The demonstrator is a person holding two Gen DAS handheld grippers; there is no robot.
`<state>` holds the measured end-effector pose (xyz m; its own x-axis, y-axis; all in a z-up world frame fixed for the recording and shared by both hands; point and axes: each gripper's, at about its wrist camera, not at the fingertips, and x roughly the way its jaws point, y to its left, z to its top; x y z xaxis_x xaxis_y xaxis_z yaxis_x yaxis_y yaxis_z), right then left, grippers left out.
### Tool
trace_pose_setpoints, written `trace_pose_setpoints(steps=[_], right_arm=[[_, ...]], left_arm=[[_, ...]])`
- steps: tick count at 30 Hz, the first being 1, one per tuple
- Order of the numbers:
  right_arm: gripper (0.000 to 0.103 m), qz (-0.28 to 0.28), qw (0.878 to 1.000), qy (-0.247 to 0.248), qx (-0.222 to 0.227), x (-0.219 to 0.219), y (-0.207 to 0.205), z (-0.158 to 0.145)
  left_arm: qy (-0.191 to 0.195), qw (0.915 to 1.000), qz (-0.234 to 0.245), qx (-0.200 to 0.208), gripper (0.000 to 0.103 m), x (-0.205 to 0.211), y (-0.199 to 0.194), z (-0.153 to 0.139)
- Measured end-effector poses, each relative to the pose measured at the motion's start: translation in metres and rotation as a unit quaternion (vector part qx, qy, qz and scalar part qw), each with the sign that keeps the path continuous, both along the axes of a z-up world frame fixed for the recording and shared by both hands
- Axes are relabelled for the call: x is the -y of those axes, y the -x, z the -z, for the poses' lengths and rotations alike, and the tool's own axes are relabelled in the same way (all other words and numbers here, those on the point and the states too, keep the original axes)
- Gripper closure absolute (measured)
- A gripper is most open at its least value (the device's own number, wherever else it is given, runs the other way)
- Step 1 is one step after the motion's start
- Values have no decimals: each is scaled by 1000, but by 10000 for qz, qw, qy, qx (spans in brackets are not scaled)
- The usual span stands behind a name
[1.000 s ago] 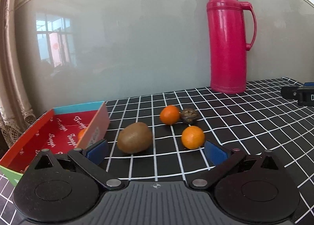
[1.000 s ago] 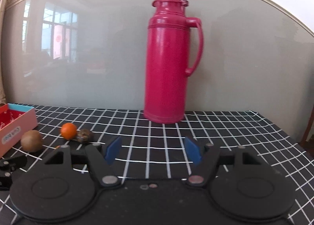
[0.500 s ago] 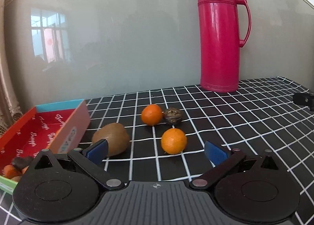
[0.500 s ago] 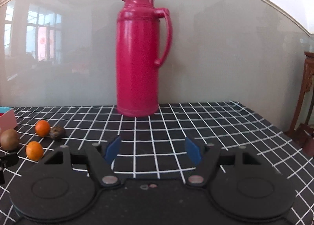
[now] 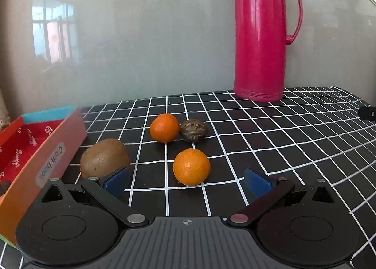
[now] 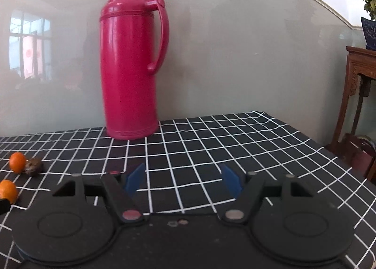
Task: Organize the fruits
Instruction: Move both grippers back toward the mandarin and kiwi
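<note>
Tangerine sits just ahead of the wide-open, unladen left claw; right claw likewise gapes over bare cloth.

We see a glossy pink plastic flask standing on the counter's matt black cloth with its white grid. The box looks like printed cardboard, faintly shiny, with a paper label. The kiwi has dull, fuzzy skin; the near orange shows a dimpled, slightly shiny peel. The left claw is matt black plastic with blue pads and metal rivets. The side stand is carved, varnished wood.
</note>
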<state>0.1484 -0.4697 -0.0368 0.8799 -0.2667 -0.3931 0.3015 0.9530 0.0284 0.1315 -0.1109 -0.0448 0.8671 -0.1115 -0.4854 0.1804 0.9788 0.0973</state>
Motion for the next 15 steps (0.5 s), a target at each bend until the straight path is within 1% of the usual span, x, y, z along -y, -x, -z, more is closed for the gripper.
trace_pose_setpoints(steps=[6,7,8,11,13,15], right_arm=[[31,-98,10000,16,6,-5,-5,0],[31,-133,9999,13,-15,-7,-7,0],[31,-175,9998,5,-43,-9,-8,1],[31,-297,9995,31,-61,-17,-13,1],[31,-374,9993,52,-66,-22,-15,0],[31,-449,9990,50,-67,-27,-17,0]], left_arm=[[-123,9999,9,-24,1,8,-7,1],[-157,9999,10,-7,6,10,-7,1],[-186,9998,-12,-5,16,11,-8,1],[-182,9996,-20,-195,20,13,-14,4],[-137,9998,-15,-166,20,13,-15,4],[-184,9996,-12,-235,20,15,-17,5]])
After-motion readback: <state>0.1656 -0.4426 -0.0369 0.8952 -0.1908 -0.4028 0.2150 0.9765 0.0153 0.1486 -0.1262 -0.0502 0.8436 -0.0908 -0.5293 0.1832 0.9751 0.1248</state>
